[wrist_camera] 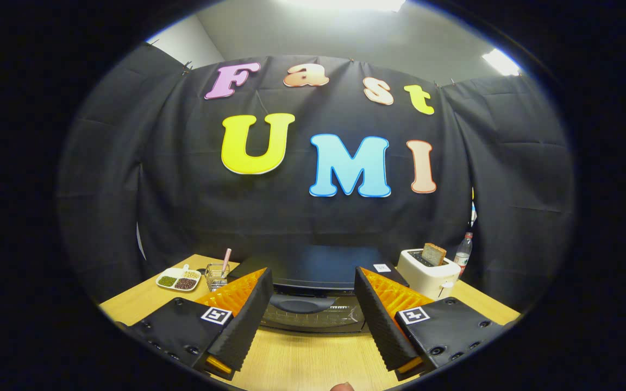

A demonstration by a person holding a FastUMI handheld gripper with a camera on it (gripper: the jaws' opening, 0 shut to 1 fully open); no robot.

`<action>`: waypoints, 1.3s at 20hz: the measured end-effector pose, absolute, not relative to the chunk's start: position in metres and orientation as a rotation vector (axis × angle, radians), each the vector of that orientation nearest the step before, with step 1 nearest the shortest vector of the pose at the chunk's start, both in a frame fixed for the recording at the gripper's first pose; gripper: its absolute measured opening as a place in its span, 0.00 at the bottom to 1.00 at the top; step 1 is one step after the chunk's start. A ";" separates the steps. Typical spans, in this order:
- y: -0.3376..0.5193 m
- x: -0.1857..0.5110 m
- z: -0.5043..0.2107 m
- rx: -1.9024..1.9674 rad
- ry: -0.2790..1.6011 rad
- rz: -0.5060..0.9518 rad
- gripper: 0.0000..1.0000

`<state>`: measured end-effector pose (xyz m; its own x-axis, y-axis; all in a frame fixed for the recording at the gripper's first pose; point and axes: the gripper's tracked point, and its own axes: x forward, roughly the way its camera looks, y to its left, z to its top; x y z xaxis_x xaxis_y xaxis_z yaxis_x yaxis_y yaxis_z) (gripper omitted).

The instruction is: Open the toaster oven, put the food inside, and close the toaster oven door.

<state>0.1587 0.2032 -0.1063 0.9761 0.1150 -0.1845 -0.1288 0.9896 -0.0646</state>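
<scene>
Wide apart, gripper point(313, 296) fingers framing toaster oven point(313, 293).

- Light wood table point(313, 361), seen w/ gripper point(313, 301) fingers spread wide above it.
- Black toaster oven point(313, 282) is set at table's middle, just ahead of fingers, door closed.
- Left of it: glass cup point(216, 275) w/ striped straw, then a divided white plate point(178, 279) of beans.
- Right: white toaster point(428, 271) w/ bread slice, a bottle point(462, 252) is seen just behind.
</scene>
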 end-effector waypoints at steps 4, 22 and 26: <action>0.172 0.129 -0.069 -0.081 0.112 0.113 0.96; 0.071 0.025 -0.015 -0.028 0.040 0.017 0.95; 0.066 0.024 -0.021 -0.044 0.051 0.013 0.95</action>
